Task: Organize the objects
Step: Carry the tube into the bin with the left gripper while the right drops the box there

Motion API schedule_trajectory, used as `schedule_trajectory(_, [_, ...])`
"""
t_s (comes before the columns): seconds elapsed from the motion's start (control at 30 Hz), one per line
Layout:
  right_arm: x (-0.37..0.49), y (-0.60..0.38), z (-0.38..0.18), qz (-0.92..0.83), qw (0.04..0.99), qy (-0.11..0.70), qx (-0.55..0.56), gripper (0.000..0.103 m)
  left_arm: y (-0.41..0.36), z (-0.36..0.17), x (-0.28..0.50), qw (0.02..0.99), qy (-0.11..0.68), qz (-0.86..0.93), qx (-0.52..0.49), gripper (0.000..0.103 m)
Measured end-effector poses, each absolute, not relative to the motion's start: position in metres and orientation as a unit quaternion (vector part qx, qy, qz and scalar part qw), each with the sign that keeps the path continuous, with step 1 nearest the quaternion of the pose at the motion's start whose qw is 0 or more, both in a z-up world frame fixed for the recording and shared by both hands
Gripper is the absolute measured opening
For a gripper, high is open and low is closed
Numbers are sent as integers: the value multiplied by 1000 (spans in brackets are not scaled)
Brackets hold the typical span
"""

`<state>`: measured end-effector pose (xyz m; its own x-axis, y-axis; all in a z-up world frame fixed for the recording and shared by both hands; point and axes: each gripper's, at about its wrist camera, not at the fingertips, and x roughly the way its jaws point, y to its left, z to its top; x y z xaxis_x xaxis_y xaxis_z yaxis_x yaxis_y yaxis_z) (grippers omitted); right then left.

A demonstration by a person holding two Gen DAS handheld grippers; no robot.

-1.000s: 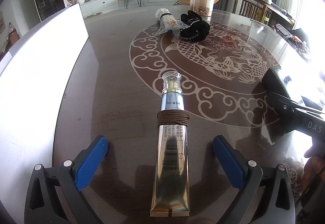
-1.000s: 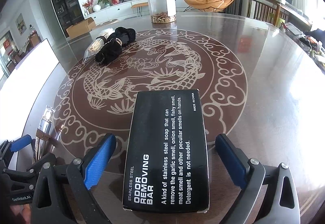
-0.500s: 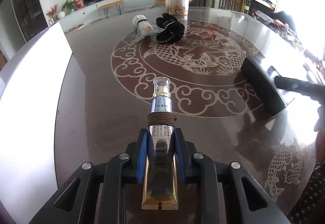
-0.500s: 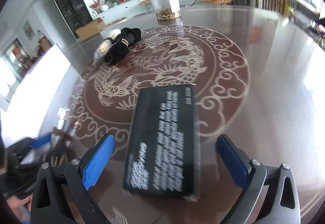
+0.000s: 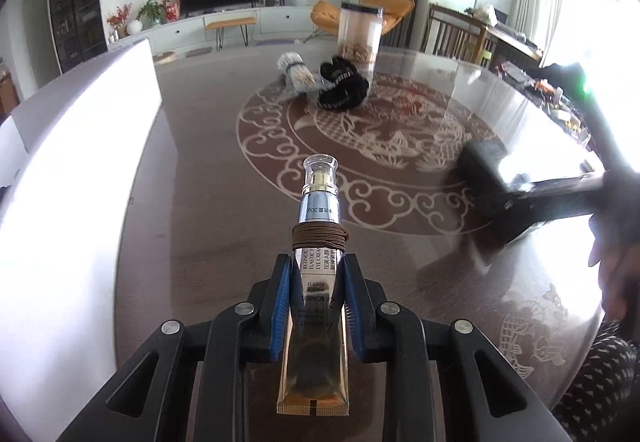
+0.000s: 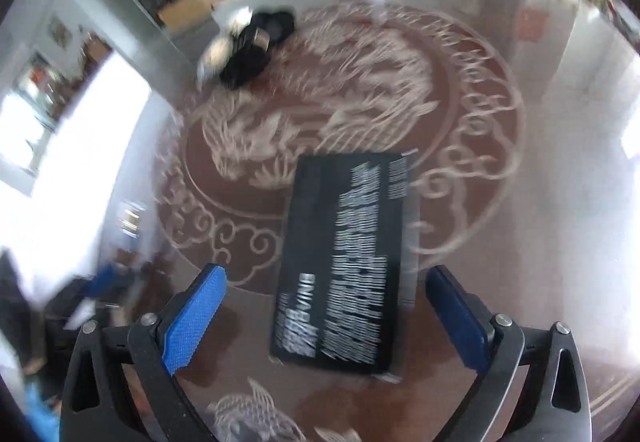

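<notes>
My left gripper [image 5: 316, 282] is shut on a gold eye-cream tube [image 5: 318, 238] with a clear cap and a brown cord wound round its neck; the tube is held above the table. My right gripper [image 6: 324, 302] is open, its blue pads on either side of a black box [image 6: 344, 262] with white print that lies flat on the table. The box also shows in the left wrist view [image 5: 492, 169], blurred, with the right gripper's arm over it. The right wrist view is motion-blurred.
The round glass-topped table [image 5: 200, 169] carries a dragon pattern. At the far side lie a black hair accessory [image 5: 342, 87], a bundle of sticks in a bag [image 5: 296, 71] and a clear jar [image 5: 360, 33]. A white board [image 5: 80, 161] stands along the left edge.
My left gripper closed on the tube and has raised it off the table. My right gripper stays open and has lifted and tilted down over the black box.
</notes>
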<state>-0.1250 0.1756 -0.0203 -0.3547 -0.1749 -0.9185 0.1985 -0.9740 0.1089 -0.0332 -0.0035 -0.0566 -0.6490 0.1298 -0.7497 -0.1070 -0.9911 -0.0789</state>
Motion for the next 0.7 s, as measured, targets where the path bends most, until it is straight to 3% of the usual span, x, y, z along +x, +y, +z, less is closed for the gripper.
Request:
schedule_trajectory(0.03, [-120, 168, -18, -829, 95, 45, 549, 59, -5, -52, -29, 66, -16, 911, -407, 25])
schedule_trajectory(0.4, [-76, 183, 56, -859, 161, -85, 479, 58, -29, 31, 13, 95, -84, 937, -324, 25])
schedule_trajectory(0.7, [-55, 66, 128, -852, 293, -82, 425, 58, -133, 96, 52, 30, -123, 951, -281, 25])
